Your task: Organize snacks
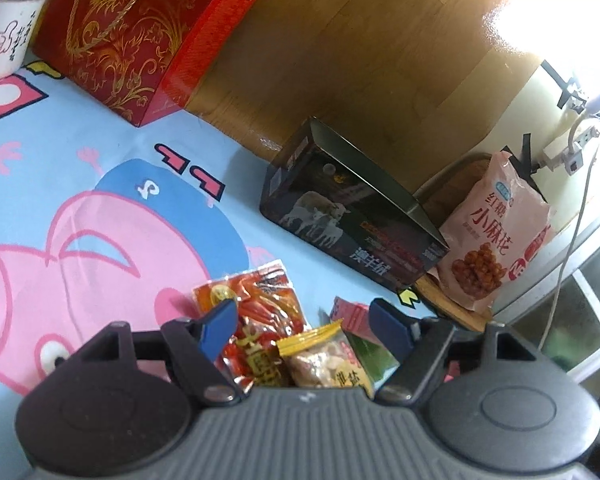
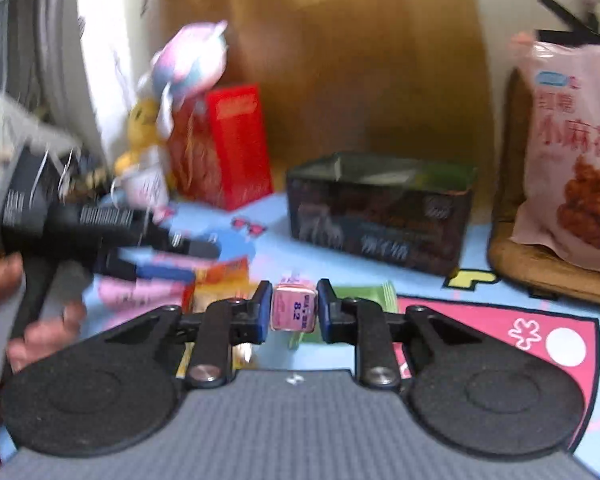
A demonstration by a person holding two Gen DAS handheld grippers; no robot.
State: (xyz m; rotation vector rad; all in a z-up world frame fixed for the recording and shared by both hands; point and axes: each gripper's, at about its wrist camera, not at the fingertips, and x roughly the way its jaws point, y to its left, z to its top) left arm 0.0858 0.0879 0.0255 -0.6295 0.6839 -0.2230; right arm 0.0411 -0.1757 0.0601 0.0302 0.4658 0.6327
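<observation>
One pink carton (image 2: pixel 293 307) between tool (image 2: pixel 293 310) pads.

Left gripper (image 1: pixel 304 326): grey ribbed body, two round black textured discs, black linkage arms, silver screw heads, blue finger pads (image 1: pixel 220 326). Right gripper (image 2: pixel 293 312): same build, grey ribbed body, black discs, silver screws, blue pads (image 2: pixel 263 311). Person's hand (image 2: pixel 16 316) bare; dark red sleeve edge below, blurred.

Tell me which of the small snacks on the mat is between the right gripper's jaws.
The small pink carton, between the right gripper jaws. The red packet, yellow-topped packet and green packet lie loose.
</observation>
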